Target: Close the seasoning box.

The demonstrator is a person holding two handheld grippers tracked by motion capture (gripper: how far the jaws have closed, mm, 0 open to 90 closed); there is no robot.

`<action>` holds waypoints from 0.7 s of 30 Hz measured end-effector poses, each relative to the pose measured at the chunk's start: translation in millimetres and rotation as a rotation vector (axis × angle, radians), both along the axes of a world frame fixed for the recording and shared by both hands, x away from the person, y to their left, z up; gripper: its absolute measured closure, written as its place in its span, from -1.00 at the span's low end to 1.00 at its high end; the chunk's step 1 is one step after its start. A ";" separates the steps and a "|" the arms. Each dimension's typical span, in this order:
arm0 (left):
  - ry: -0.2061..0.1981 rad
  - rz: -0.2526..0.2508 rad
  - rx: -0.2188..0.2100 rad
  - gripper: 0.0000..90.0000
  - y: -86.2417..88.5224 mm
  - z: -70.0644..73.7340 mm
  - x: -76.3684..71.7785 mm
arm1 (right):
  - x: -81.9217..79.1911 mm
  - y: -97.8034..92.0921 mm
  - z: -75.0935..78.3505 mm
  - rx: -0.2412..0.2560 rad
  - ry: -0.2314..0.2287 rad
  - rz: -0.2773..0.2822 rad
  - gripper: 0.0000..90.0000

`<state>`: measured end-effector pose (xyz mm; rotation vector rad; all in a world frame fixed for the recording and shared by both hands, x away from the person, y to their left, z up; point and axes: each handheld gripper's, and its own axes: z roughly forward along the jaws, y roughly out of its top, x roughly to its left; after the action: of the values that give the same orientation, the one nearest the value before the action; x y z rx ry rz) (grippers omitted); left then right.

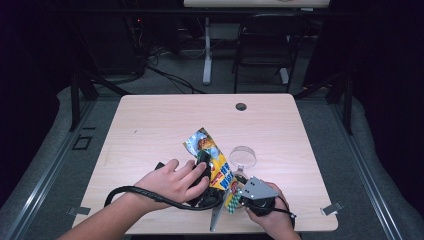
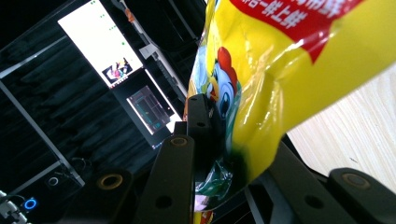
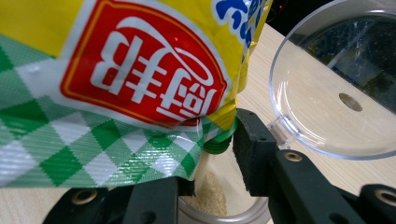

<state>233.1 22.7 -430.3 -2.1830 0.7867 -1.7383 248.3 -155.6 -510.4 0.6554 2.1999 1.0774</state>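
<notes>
Dark room, grey floor (image 1: 165, 82), black chair (image 1: 262, 45), white desk leg (image 1: 207, 50)

A pale wooden surface (image 1: 150, 125) is lying bare across its left half, with a round cable hole (image 1: 241, 106) sitting near its far edge. Beyond it, a dark folding chair (image 1: 265, 45) is standing on the grey floor (image 1: 175, 75), just right of a white table leg (image 1: 207, 50). Black cables (image 1: 170, 77) are trailing across the floor at far left.
</notes>
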 end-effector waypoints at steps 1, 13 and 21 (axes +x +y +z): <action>0.001 0.001 -0.003 0.87 0.0 0.0 0.1 | 0.2 0.1 -0.2 0.003 -0.001 0.001 0.57; -0.003 0.003 -0.006 0.87 -1.9 2.1 -0.8 | 0.1 -0.2 0.0 0.008 -0.005 -0.002 0.56; -0.006 -0.004 -0.004 0.87 -2.8 2.4 -1.8 | 0.1 -0.6 -0.1 0.013 -0.007 -0.005 0.57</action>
<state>231.3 20.0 -427.9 -2.1798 0.7877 -1.7487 248.3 -156.2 -510.5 0.6614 2.1866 1.0906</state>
